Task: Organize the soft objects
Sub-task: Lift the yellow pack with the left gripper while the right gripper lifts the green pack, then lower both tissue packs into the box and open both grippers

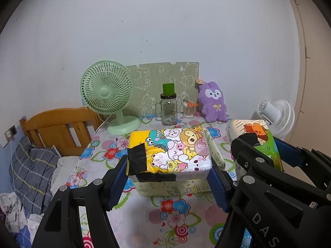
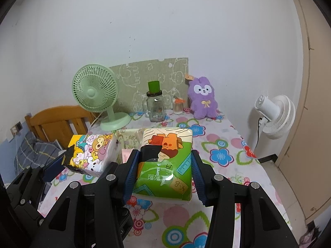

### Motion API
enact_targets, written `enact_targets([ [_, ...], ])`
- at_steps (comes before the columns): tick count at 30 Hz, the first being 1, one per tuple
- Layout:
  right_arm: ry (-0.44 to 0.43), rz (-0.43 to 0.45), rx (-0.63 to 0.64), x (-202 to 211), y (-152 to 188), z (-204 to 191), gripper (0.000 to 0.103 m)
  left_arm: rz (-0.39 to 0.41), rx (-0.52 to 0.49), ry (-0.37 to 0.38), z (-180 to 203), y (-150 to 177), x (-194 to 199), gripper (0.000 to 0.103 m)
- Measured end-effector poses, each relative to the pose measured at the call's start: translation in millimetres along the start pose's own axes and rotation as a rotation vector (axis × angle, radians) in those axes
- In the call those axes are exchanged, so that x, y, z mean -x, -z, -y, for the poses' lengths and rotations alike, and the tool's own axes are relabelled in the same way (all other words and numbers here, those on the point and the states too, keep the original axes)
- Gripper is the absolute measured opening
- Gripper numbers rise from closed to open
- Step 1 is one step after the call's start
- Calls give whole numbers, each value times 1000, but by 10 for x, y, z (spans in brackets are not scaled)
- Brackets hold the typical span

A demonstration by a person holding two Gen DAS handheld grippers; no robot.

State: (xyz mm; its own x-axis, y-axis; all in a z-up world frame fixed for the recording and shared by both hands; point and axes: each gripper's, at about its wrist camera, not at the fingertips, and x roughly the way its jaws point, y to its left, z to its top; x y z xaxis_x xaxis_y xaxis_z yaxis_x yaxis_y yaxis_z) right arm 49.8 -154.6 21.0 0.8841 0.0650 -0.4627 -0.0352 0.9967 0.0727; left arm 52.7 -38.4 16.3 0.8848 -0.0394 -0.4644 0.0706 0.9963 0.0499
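My left gripper (image 1: pixel 168 183) is shut on a yellow cartoon-animal tissue pack (image 1: pixel 171 153) with black tape at its near left corner; it sits just on or over a pale green tissue pack (image 1: pixel 175 187) on the flowered table. My right gripper (image 2: pixel 164 177) is shut on a green and cream tissue pack (image 2: pixel 165 165) and holds it above the table. The yellow pack (image 2: pixel 93 155) shows left of it in the right wrist view, and the green pack (image 1: pixel 256 142) shows at the right of the left wrist view. A purple plush rabbit (image 1: pixel 213 103) sits at the back.
At the back of the flowered tablecloth (image 1: pixel 175 217) stand a green desk fan (image 1: pixel 109 97), a glass jar with a green lid (image 1: pixel 168 107) and a cotton-swab pot (image 1: pixel 189 109) before a green board. A white fan (image 2: pixel 275 115) stands right of the table. A wooden bed headboard (image 1: pixel 60 128) lies left.
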Motion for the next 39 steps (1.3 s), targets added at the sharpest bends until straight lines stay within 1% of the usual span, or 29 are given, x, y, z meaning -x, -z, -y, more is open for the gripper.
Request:
enact_targets([
  [11,-8,11,2,-266,-162,-18,52,5,25,-6,-37,-149,-250,73],
  [19,-18,11,1,-499,-256,-54,52,-8,52,-8,-104,-225,-493,73],
  [27,-21,-19,-8,-809,-297,-37,52,-35,58,-12,-126,-263,-787,74],
  [34,-27,-37,-27,-1069,-315,17,52,-70,62,12,-119,-285,-1066,74],
  [39,-9,-49,-31,-1235,-325,77,52,-89,72,35,-89,-275,-1248,74],
])
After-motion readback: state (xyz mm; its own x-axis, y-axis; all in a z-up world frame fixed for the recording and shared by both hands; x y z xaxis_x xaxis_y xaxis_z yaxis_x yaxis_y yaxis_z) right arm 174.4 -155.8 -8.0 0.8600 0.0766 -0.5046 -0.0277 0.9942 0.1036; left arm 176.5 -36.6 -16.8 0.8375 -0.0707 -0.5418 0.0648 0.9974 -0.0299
